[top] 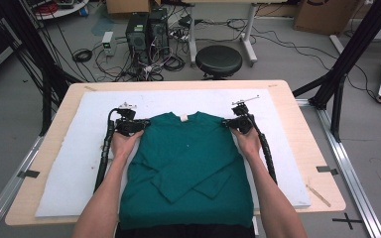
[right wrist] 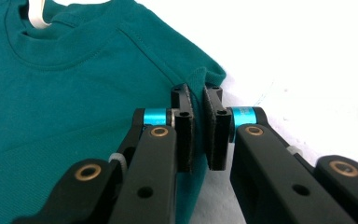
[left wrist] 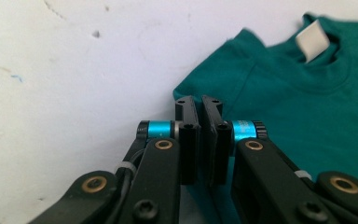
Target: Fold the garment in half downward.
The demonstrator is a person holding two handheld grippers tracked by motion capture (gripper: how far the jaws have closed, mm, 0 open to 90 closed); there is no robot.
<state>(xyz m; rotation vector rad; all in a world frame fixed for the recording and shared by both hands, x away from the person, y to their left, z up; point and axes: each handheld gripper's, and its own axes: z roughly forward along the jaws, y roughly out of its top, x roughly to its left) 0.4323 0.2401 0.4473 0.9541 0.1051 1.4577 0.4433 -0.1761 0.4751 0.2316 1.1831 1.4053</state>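
A teal long-sleeved shirt point(top: 188, 158) lies flat on its back on the white pad, collar away from me, both sleeves folded across its chest. A white label point(top: 183, 118) shows at the neck. My left gripper point(top: 138, 125) is at the shirt's left shoulder corner. In the left gripper view its jaws point(left wrist: 199, 100) are shut, with the teal cloth point(left wrist: 307, 102) edge pinched between them. My right gripper point(top: 228, 123) is at the right shoulder corner. The right gripper view shows it point(right wrist: 196, 88) shut on a bunched fold of the shirt point(right wrist: 74, 93).
The white pad point(top: 79, 163) covers most of the wooden table point(top: 317, 148); the shirt's hem hangs over the near edge. Behind the table on the floor stand a black stool point(top: 219, 60), computer towers point(top: 146, 29) and loose cables. Black frame posts point(top: 347, 54) rise at both sides.
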